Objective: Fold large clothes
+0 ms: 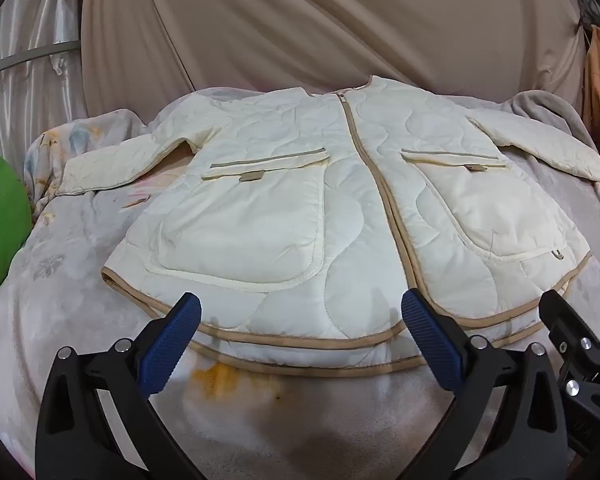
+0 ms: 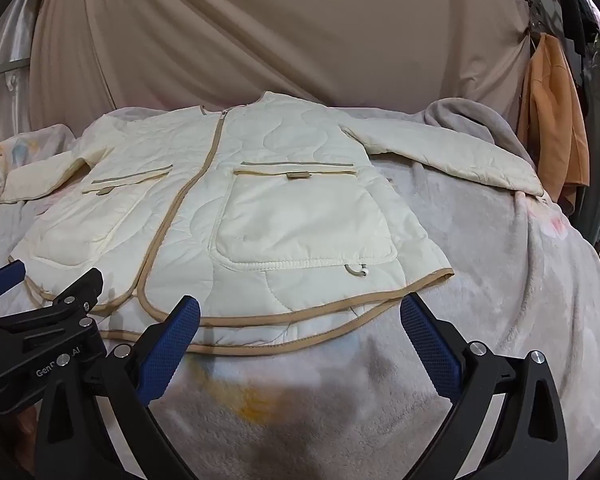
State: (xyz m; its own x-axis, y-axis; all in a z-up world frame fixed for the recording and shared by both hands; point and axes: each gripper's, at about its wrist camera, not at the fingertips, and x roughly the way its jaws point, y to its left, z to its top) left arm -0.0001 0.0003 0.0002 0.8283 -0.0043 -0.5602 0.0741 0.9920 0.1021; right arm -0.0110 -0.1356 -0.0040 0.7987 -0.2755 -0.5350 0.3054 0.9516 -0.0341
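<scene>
step: just lining up, nothing folded | left hand-held gripper and right hand-held gripper both hovering wide, empty | jacket lying flat ahead | next: probably grabbing a sleeve

The only lettering that can be read is white print on the black body of the left gripper, seen at the lower left of the right wrist view. It reads "Gen", then a letter hidden behind a silver bolt, then "AI". Nothing on the jacket or the bed carries readable text.
</scene>
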